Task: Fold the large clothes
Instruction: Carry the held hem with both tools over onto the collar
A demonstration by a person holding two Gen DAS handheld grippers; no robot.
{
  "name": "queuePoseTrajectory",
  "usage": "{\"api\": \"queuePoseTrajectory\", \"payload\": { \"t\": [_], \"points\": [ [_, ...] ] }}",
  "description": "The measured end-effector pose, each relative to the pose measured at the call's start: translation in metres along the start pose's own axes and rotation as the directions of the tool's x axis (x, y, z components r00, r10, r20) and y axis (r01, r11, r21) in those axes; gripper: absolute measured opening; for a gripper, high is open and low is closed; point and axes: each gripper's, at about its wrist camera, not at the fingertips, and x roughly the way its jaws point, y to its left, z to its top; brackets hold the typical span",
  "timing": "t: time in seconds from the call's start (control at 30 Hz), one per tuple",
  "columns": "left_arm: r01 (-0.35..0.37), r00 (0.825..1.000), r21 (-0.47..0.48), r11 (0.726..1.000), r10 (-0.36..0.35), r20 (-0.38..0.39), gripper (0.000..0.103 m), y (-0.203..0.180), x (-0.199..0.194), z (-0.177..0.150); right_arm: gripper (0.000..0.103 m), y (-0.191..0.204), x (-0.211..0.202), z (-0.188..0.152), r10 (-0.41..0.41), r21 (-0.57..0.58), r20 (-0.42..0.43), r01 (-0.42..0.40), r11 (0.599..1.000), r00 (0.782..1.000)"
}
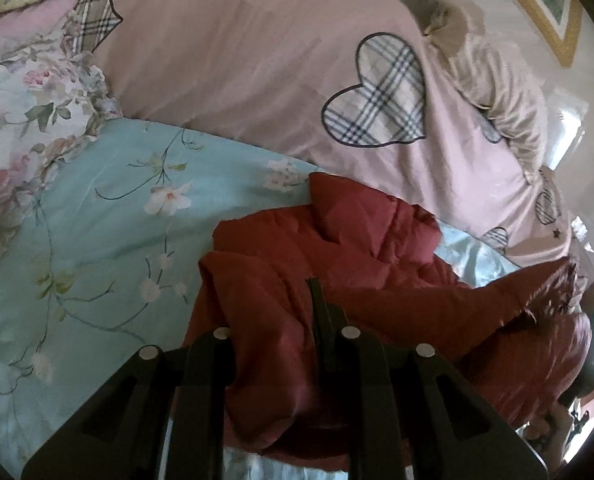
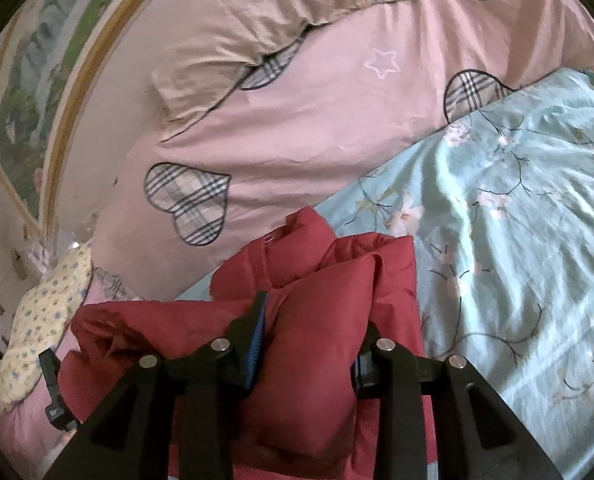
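Right wrist: red jacket fills jaws, pink duvet beyond.

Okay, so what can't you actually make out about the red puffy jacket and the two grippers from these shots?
- Left wrist view: the red puffy jacket drapes over the left gripper, hiding one fingertip.
- Right wrist view: the jacket bulges between the fingers of the right gripper, covering one tip; its grip is unclear.
- Both views: the jacket's lower part is cut off by the edge.

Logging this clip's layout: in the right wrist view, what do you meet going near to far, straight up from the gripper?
right gripper → red padded jacket → light blue floral sheet → pink quilt with plaid hearts → beige pillow
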Motion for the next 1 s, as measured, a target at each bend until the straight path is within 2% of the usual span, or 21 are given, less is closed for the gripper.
{"api": "queuePoseTrajectory", "payload": {
  "t": [0.17,0.47,0.73,0.9,1.0],
  "points": [
    [-0.038,0.999,-0.011,0.999,0.038,-0.025,0.018,0.005,0.037,0.016,0.032,-0.013,0.030,0.010,-0.059,0.020,-0.005,0.059,0.998,0.998],
    [-0.058,0.995,-0.027,0.998,0.056,-0.081,0.020,0.014,0.094,0.031,0.032,-0.031,0.081,0.020,-0.126,0.031,-0.029,0.127,0.991,0.992],
    [-0.070,0.994,-0.030,0.997,0.067,-0.086,0.021,0.017,0.131,0.044,0.033,-0.042,0.115,0.025,-0.155,0.040,-0.027,0.156,0.987,0.988],
    [-0.088,0.993,-0.016,0.996,0.086,-0.082,0.022,0.013,0.150,0.051,0.035,-0.057,0.134,0.028,-0.162,0.112,-0.018,0.163,0.980,0.987],
    [-0.087,0.993,-0.023,0.996,0.085,-0.077,0.023,0.014,0.155,0.055,0.035,-0.059,0.145,0.030,-0.184,0.105,-0.012,0.184,0.977,0.983]
  ]
}}
